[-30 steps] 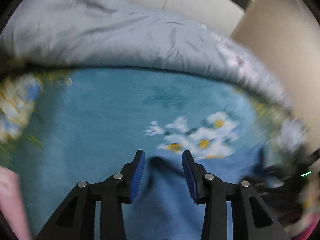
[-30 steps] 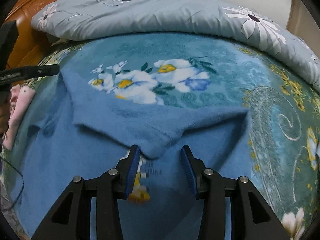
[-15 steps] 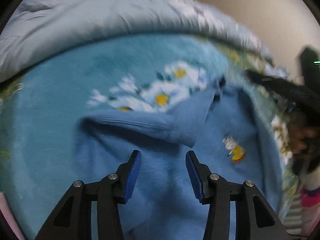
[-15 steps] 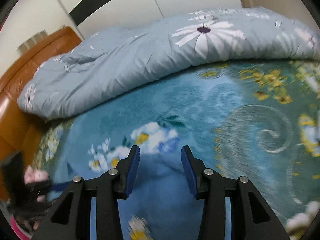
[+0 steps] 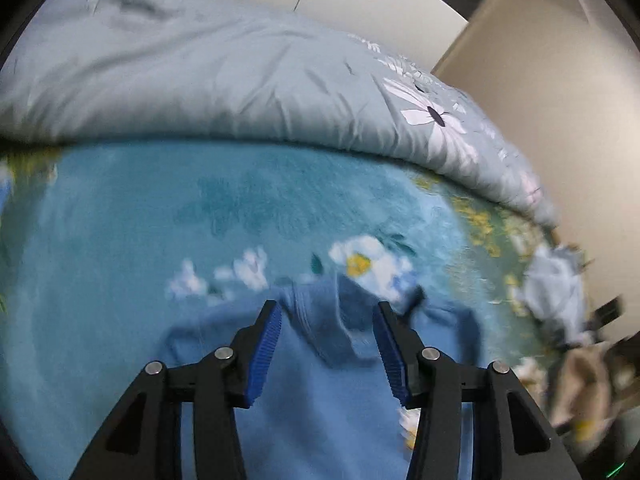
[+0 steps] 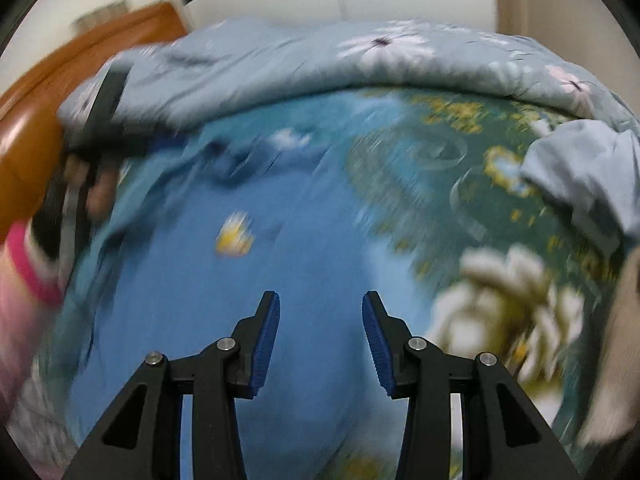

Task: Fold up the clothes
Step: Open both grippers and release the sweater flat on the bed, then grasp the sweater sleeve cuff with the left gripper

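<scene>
A blue sweater (image 5: 316, 420) lies spread on the floral blanket, with a small yellow patch (image 6: 234, 236) on its front. One folded-over part of it (image 5: 340, 320) rests on the body of the garment, just beyond my left gripper (image 5: 328, 312). That gripper hovers above the sweater with its jaws apart, and the blue pads touch nothing. My right gripper (image 6: 321, 300) is open over the flat lower part of the sweater (image 6: 288, 272), holding nothing. The right wrist view also shows the left gripper (image 6: 104, 120) in a hand with a pink sleeve (image 6: 28, 276).
A grey-blue flowered duvet (image 5: 240, 88) is bunched along the far side of the teal floral blanket (image 5: 120, 240). A wooden headboard (image 6: 28, 128) stands at the left. A light blue garment (image 6: 580, 172) and a beige cloth (image 5: 580, 380) lie at the right. A wall rises beyond.
The right gripper has left the folded flap and swung across to the sweater's lower body. The left gripper's jaws stand slightly wider, and its view has shifted across the sweater's upper part.
</scene>
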`<state>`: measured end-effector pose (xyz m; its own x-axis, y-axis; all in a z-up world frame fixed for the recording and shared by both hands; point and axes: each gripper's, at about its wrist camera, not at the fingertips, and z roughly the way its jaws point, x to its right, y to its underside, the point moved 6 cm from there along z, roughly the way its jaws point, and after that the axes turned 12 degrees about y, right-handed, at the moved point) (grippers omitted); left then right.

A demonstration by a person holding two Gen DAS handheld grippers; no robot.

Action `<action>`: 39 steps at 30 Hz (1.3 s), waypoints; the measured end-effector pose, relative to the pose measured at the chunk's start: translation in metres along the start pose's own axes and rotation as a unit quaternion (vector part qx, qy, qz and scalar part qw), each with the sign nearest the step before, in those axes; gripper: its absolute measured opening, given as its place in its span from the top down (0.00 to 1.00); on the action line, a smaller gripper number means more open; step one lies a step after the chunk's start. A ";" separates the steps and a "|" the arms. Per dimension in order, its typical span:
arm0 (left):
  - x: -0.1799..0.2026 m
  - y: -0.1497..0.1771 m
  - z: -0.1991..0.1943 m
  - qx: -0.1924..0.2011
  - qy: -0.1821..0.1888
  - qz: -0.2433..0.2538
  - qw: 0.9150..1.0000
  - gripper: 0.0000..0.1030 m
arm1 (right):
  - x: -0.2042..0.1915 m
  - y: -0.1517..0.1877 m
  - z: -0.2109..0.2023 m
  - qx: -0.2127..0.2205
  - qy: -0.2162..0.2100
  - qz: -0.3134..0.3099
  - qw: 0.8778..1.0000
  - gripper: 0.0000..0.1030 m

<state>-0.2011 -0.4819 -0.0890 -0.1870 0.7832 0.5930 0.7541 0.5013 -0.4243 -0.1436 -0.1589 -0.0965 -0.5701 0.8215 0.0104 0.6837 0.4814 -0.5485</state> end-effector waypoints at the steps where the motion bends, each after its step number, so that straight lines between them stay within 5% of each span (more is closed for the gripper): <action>1: -0.001 0.005 -0.006 -0.006 0.001 -0.008 1.000 0.50 | -0.012 0.012 -0.002 -0.005 -0.002 -0.018 1.000 0.57; 7: 0.010 0.066 -0.088 0.029 -0.003 0.057 0.998 0.45 | -0.075 0.072 -0.007 -0.033 -0.002 -0.119 0.992 0.50; 14: -0.042 0.144 -0.172 0.101 -0.028 0.013 0.994 0.39 | -0.085 0.093 -0.012 -0.021 0.055 -0.142 0.988 0.47; 18: -0.081 0.181 -0.192 0.113 -0.044 -0.037 0.992 0.39 | -0.076 0.093 -0.021 -0.025 0.071 -0.106 0.991 0.93; 25: -0.113 0.224 -0.197 0.100 -0.048 -0.084 0.990 0.39 | -0.016 0.069 -0.060 -0.007 0.017 0.028 0.999 0.96; 33: -0.097 0.230 -0.178 0.078 -0.046 -0.070 0.993 0.39 | 0.116 0.021 -0.109 0.072 0.159 0.170 0.970 0.96; 39: -0.094 0.237 -0.174 0.062 -0.058 -0.062 0.995 0.39 | 0.181 0.015 -0.083 0.035 0.225 0.227 0.947 0.96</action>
<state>0.1048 -0.5004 -0.1258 -0.3496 0.7466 0.5660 0.6392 0.6318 -0.4385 -0.1986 0.0220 -0.0328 0.0383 0.9937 0.1055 0.7707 0.0378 -0.6361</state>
